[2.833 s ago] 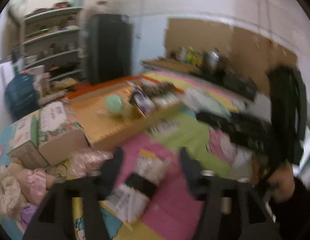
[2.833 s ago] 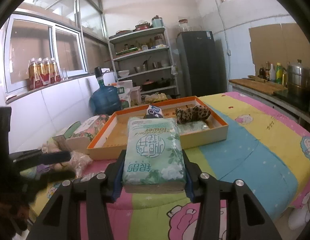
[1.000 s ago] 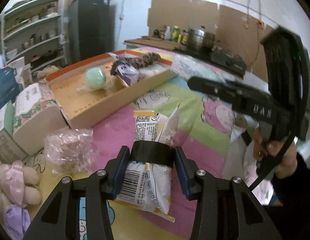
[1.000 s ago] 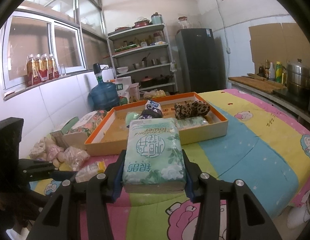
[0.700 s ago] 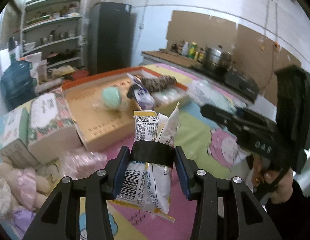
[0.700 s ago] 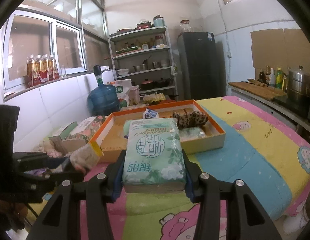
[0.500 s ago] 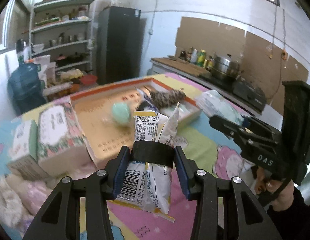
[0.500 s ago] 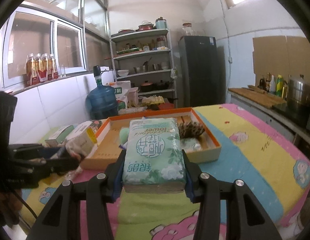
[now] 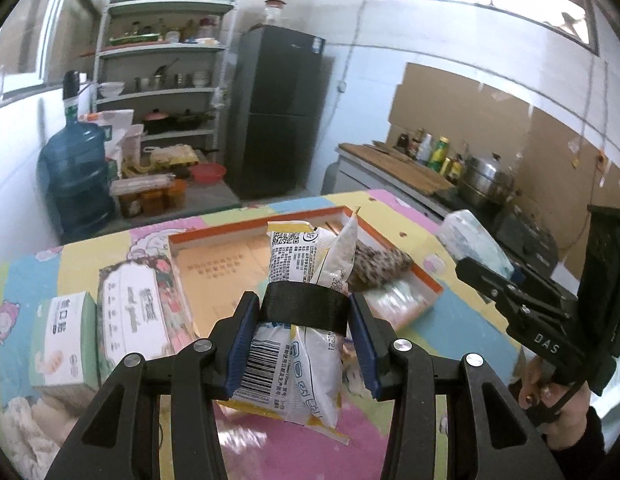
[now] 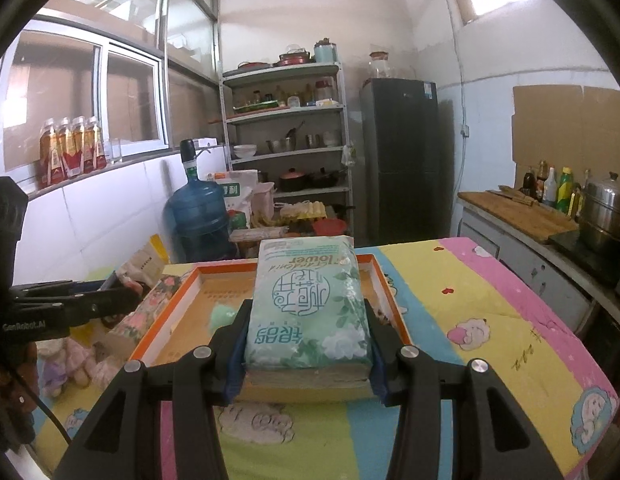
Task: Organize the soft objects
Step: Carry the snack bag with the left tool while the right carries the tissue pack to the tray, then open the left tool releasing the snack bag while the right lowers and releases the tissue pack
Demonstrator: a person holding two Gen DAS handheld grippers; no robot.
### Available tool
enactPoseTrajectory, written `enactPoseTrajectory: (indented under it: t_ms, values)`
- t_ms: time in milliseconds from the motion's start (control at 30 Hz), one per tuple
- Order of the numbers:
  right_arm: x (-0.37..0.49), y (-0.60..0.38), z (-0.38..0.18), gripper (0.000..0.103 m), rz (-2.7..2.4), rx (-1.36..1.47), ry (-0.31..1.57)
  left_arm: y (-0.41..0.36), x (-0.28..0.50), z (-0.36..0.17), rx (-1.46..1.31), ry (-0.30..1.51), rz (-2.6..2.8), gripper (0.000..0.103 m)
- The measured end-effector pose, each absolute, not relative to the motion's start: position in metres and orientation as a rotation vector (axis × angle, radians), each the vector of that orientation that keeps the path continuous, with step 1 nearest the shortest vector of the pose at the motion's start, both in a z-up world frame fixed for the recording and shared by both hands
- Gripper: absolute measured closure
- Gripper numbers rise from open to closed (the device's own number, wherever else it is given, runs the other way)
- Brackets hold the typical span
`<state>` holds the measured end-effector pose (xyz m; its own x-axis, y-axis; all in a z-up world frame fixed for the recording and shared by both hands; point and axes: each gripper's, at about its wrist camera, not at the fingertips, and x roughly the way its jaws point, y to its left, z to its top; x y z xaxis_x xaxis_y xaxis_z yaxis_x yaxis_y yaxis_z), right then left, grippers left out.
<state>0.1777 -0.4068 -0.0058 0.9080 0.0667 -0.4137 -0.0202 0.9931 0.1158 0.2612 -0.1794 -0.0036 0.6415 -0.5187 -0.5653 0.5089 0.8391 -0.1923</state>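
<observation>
The left hand-held gripper [image 9: 302,344] is partly closed and squeezes a white snack bag [image 9: 300,344] with a black band round its middle. The blue pads [image 9: 240,346] press on both sides of the bag. The bag is up in the air, in front of the orange tray [image 9: 393,258] and above the pink and green part of the blanket [image 9: 38,276].

The right hand-held gripper [image 10: 308,354] is also partly closed. It holds a green pack of tissues [image 10: 308,304] flat between its pads, and the pack sits up in the air over the near edge of the orange tray [image 10: 164,324]. In the left view the same pack [image 9: 475,242] shows at the right, past the tray, with a hand [image 9: 549,400] holding that gripper below it.

The tray lies on the desk, which is covered by the bright blanket with cartoon pictures. Inside the tray there is a spotted brown soft thing [image 9: 379,266], a clear plastic bag [image 9: 397,304] and a light green soft thing [image 10: 224,314]. Just left of the tray stands a flowery tissue box [image 9: 140,312], and next to that a smaller green and white box [image 9: 64,332]. Some plush toys [image 10: 76,360] lie at the left edge of the desk.

Behind the desk there is a blue water bottle [image 10: 198,216], a shelf [image 10: 288,152] with pots and bowls, and a dark fridge [image 10: 405,160].
</observation>
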Motion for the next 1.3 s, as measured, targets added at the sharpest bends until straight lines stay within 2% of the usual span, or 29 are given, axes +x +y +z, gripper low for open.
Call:
enactPoseTrajectory:
  t_ms: [500, 933, 1300]
  values:
    - [0.258, -0.419, -0.044, 0.054, 0.071, 0.161, 0.603, -0.193, 0.315, -0.036, -0.023, 0.759, -0.463, 0.056]
    - [0.267, -0.415, -0.064, 0.054, 0.062, 0.146, 0.647, -0.206, 0.326, -0.074, 0.021, 0.844, -0.428, 0.056]
    - [0.276, -0.416, -0.080, 0.053, 0.050, 0.157, 0.688, -0.211, 0.325, -0.083, 0.054, 0.838, -0.413, 0.056]
